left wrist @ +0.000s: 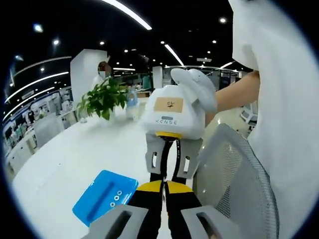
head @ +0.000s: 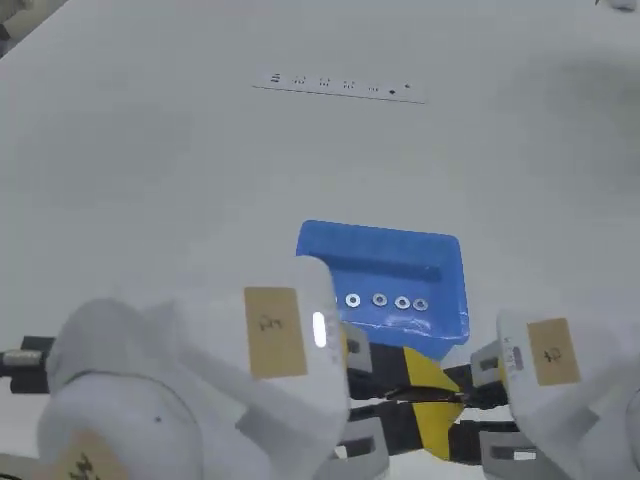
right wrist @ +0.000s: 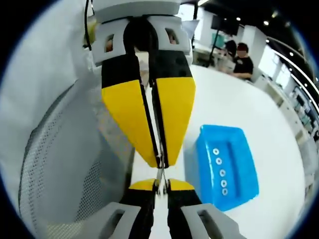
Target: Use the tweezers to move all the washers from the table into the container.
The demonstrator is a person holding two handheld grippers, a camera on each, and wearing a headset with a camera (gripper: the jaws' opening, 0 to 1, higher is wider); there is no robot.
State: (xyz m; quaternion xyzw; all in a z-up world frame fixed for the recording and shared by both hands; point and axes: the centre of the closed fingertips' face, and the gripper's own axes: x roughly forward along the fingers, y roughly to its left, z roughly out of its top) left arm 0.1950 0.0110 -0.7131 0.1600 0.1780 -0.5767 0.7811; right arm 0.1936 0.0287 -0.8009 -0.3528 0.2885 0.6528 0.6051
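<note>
Now the blue container [head: 380, 250] holds a row of washers [head: 379, 300]; left tongs [right wrist: 159, 162] and right tongs [right wrist: 159, 187] both clench the tweezers [right wrist: 158, 175]

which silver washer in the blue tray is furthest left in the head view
The small silver ring washer at the row's left end in the shallow blue plastic tray; the others line up to its right.
</note>
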